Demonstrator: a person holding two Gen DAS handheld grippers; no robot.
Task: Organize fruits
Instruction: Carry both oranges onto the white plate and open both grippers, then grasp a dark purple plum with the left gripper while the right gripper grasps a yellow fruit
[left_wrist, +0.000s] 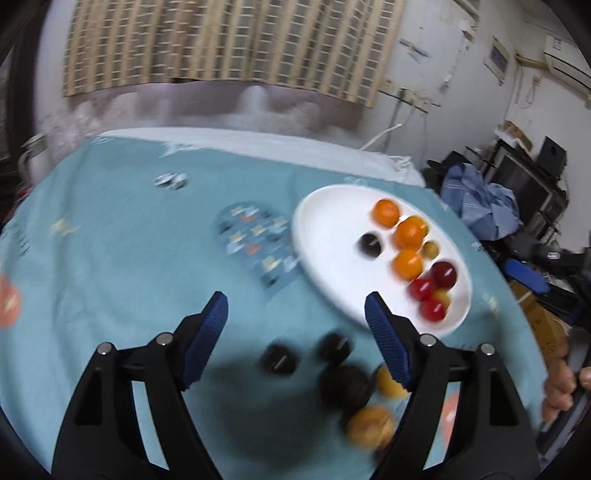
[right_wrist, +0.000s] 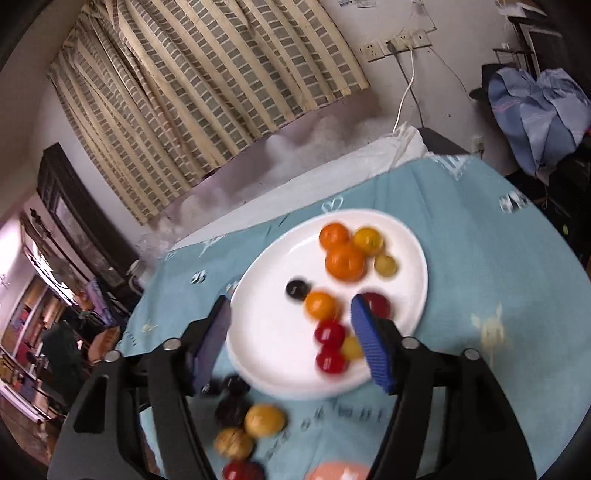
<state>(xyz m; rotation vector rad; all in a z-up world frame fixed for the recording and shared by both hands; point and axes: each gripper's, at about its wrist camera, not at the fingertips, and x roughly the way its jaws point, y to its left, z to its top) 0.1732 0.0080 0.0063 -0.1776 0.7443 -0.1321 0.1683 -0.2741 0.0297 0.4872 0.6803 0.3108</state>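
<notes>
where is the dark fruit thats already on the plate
The dark fruit sits alone near the white plate's middle, just left of the orange fruits in both views.

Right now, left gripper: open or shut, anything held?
Open and empty. In the left wrist view the left gripper has its blue fingers spread wide, with only tablecloth and loose dark fruit between them, untouched.

No legible text, label or number on anything in view.

Teal tablecloth (left_wrist: 110, 258) everywhere, checkered curtain (right_wrist: 207, 85) at the far wall, blue clothes pile (right_wrist: 535, 99) far right.
</notes>
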